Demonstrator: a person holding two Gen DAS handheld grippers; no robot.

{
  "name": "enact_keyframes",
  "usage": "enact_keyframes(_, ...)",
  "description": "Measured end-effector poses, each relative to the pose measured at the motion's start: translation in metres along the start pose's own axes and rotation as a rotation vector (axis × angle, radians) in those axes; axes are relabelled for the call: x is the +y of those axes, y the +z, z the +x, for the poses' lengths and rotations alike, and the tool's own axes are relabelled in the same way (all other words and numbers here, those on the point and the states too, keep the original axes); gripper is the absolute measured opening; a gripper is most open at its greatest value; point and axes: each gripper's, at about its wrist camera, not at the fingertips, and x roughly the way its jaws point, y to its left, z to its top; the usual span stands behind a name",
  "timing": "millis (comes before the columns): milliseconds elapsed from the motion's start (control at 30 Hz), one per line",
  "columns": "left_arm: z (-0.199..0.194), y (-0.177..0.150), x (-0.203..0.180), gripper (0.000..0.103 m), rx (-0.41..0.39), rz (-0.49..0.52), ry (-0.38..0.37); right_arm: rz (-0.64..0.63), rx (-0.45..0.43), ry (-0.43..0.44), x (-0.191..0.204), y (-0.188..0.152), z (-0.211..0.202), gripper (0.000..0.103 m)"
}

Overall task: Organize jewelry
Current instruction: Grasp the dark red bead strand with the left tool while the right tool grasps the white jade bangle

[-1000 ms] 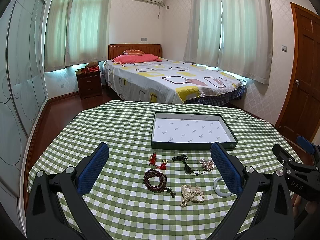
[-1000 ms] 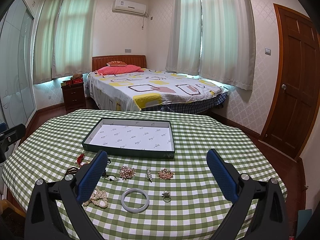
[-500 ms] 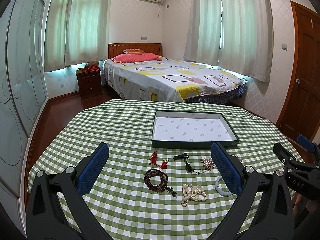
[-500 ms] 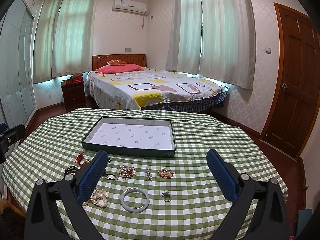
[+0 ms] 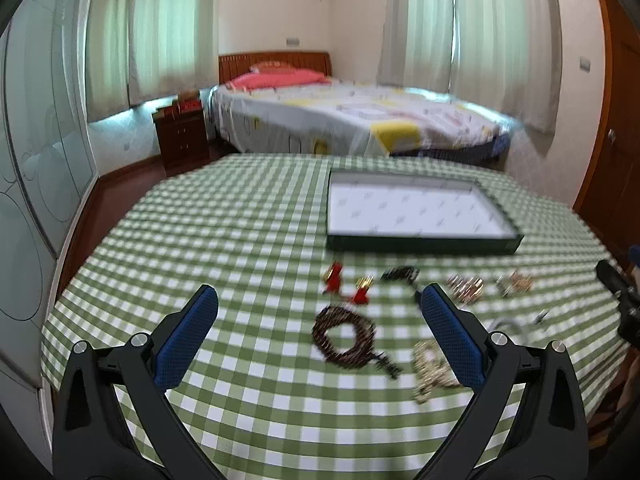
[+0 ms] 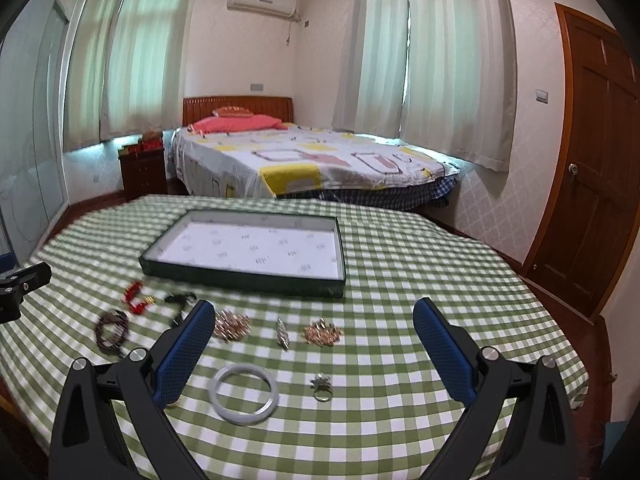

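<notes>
We find both the left gripper [image 5: 318, 322] and right gripper [image 6: 312, 338] spread wide, empty. Centre-frame, the small ring [image 6: 321, 387] risks slipping from blunt pads [image 6: 182, 354]; the tray [image 6: 240, 276] sits empty.

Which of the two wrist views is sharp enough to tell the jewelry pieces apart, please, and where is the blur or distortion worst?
Left wrist view: motion-smeared throughout; the dark bead bracelet and green tray have streaked edges. Right wrist view: sharper near centre, so the white bangle and ring read clearly, though pieces at its left edge smear. Both views: fisheye bends the door and curtains; window light is soft, without glare.
</notes>
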Motion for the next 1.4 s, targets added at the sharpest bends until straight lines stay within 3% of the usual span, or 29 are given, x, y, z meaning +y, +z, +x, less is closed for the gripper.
enact_keyframes(267, 0.055, -0.029, 0.001, 0.097, 0.149, -0.001, -0.030, 0.026, 0.124, 0.027, -0.007, -0.032, 0.047, 0.097)
enact_keyframes(800, 0.126, -0.034, -0.015, 0.093, 0.293, 0.011, -0.027, 0.048, 0.231, 0.057, -0.010, -0.052, 0.082, 0.097)
enact_keyframes(1000, 0.124, -0.035, -0.013, 0.076, 0.273, 0.038, -0.042, 0.042, 0.249, 0.075, -0.007, -0.052, 0.087, 0.097)
enact_keyframes(1167, 0.113, -0.040, -0.013, 0.050, 0.242, 0.054, -0.063, 0.040, 0.250, 0.108, 0.000, -0.052, 0.085, 0.097)
enact_keyframes(1333, 0.103, -0.044, -0.013, 0.028, 0.227, 0.073, -0.090, 0.013, 0.256, 0.145, 0.013, -0.056, 0.083, 0.097)
enact_keyframes(1400, 0.102, -0.045, -0.013, 0.024, 0.226, 0.070, -0.093, 0.001, 0.258, 0.160, 0.019, -0.057, 0.082, 0.097)
